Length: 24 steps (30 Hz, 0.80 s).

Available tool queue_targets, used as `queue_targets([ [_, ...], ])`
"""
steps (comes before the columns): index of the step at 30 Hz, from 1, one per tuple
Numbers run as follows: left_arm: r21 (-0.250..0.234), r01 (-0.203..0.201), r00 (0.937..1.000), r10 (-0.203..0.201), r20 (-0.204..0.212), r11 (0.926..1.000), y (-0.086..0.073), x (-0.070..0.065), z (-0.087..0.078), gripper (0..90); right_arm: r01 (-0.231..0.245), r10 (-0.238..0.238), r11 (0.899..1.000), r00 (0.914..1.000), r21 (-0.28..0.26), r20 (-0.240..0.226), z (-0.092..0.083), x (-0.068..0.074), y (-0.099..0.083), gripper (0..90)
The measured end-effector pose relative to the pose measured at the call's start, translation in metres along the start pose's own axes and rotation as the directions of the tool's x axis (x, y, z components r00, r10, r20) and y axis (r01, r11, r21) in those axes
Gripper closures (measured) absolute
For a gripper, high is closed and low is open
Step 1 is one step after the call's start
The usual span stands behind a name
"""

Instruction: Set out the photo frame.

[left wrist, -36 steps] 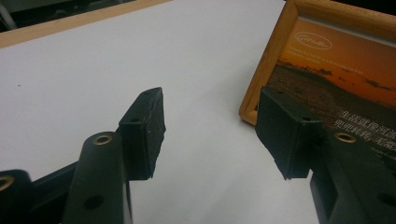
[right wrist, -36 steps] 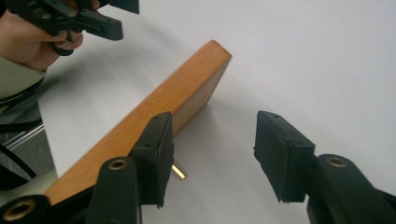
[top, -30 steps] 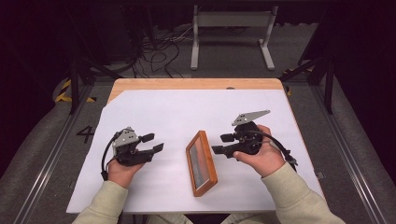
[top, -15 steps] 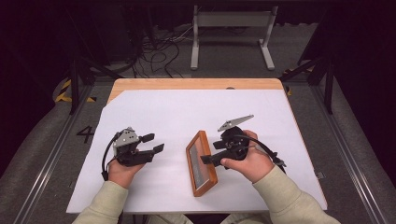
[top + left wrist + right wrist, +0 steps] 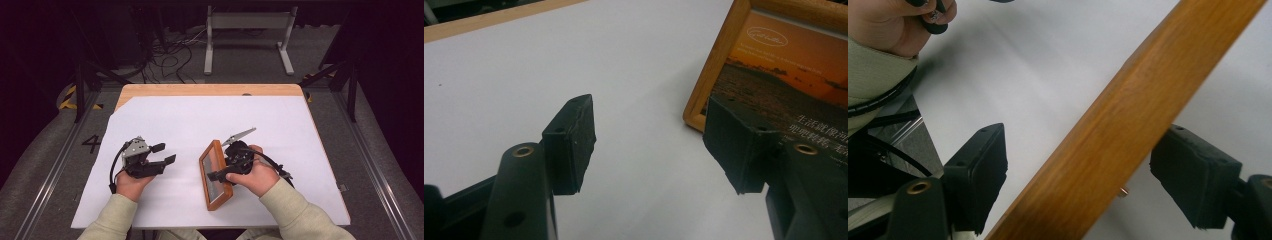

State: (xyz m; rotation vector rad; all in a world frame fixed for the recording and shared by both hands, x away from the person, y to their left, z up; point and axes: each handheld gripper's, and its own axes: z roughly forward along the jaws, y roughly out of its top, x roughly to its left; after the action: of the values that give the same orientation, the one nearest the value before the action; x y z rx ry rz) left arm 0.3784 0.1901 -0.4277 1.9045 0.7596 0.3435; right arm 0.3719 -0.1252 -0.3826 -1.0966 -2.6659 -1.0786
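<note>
The right gripper straddles the long edge of the wood-framed rectangular sunset picture lying mid-bench; its jaws are apart, pads clear of the wood. The left gripper jaws, just opening further, hold nothing over the white bench sheet.

Both hand-held grippers low, jaws apart.
</note>
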Motion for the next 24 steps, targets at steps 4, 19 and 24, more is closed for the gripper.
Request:
queue_targets([
  [4,0.007,0.002,1.0,-0.002,0.0,1.0,-0.0014,0.002,0.0013,36.2,-0.003,0.003,1.0,1.0,0.023,-0.002,0.0061,0.0,0.0,24.3],
  [19,0.01,0.007,1.0,-0.007,0.004,0.9999,-0.0023,0.0032,0.0024,36.0,-0.039,0.038,0.999,0.999,0.022,0.022,0.0003,-0.0009,0.0015,46.5],
  [24,0.013,0.009,0.9999,-0.009,0.005,0.9999,-0.0023,0.0028,0.0026,36.0,-0.044,0.042,0.997,0.9983,0.065,0.04,-0.0023,0.0024,0.0048,59.4],
])
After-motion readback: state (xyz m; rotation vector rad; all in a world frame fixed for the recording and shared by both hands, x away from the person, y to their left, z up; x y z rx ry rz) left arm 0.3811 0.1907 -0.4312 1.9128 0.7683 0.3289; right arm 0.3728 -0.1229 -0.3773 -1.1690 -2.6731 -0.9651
